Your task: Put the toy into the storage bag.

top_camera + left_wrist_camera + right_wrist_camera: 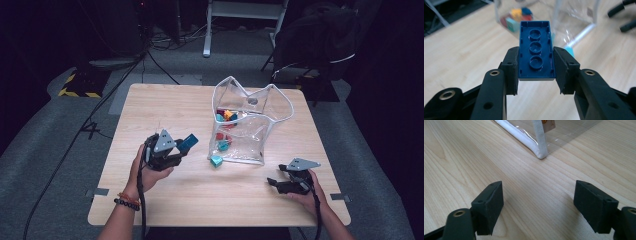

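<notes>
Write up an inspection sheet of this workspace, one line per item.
Surface: wooden table, bare near the front edge.
Job's things: dark blue brick; clear bag holding coloured blocks; teal block beside the bag.
Clutter: nothing seen.
Grippers: left gripper shut on the brick, raised; right gripper open, low over the table.
Cables: one trails from each gripper; more lie on the floor.
Surroundings: dark room, grey floor, white frame behind the table.

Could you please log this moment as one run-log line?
left gripper: shut on blue brick | right gripper: open, above table | clear bag: holds blocks
</notes>
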A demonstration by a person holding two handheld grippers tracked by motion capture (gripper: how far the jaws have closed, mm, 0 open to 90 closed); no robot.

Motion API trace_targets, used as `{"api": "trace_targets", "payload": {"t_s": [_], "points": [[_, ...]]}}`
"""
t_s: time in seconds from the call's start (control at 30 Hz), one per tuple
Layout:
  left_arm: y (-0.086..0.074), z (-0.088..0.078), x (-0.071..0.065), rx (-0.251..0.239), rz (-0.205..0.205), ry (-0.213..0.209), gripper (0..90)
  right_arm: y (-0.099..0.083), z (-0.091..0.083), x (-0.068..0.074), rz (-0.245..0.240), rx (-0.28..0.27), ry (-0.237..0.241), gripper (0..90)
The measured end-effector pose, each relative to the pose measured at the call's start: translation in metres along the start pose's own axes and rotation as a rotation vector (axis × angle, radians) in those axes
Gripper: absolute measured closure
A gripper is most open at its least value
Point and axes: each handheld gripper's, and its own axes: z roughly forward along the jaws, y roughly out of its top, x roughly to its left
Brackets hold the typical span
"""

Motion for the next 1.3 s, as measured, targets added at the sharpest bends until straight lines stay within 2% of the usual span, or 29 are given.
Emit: {"api": "trace_targets", "payload": {"t_s": [0.13, 0.3, 0.5, 0.73, 0.9, 1.0, 1.3], "points": [[0.018, -0.004, 0.009, -0.033, -0.003, 0.021, 59.1, 0.0, 0.0, 0.0, 0.0, 0.001, 0.003, 24.3], [0.037, -0.006, 0.018, -0.063, -0.006, 0.025, 59.1, 0.0, 0.0, 0.0, -0.001, 0.001, 0.004, 24.3], [0.06, -0.006, 0.025, -0.102, -0.009, 0.023, 59.1, 0.0, 0.0, 0.0, -0.001, 0.001, 0.004, 24.2], [0.087, -0.001, 0.029, -0.12, -0.003, 0.023, 59.1, 0.0, 0.0, 0.0, -0.001, 0.001, 0.003, 24.3], [0.11, 0.007, 0.027, -0.131, 0.009, 0.014, 59.1, 0.0, 0.0, 0.0, -0.001, 0.001, 0.004, 24.3], [0.122, 0.013, 0.024, -0.115, 0.018, 0.017, 59.1, 0.0, 0.0, 0.0, -0.002, 0.002, 0.005, 24.3], [0.153, 0.038, 0.012, -0.103, 0.055, -0.014, 59.1, 0.0, 0.0, 0.0, -0.003, 0.0, 0.003, 24.2]]}}
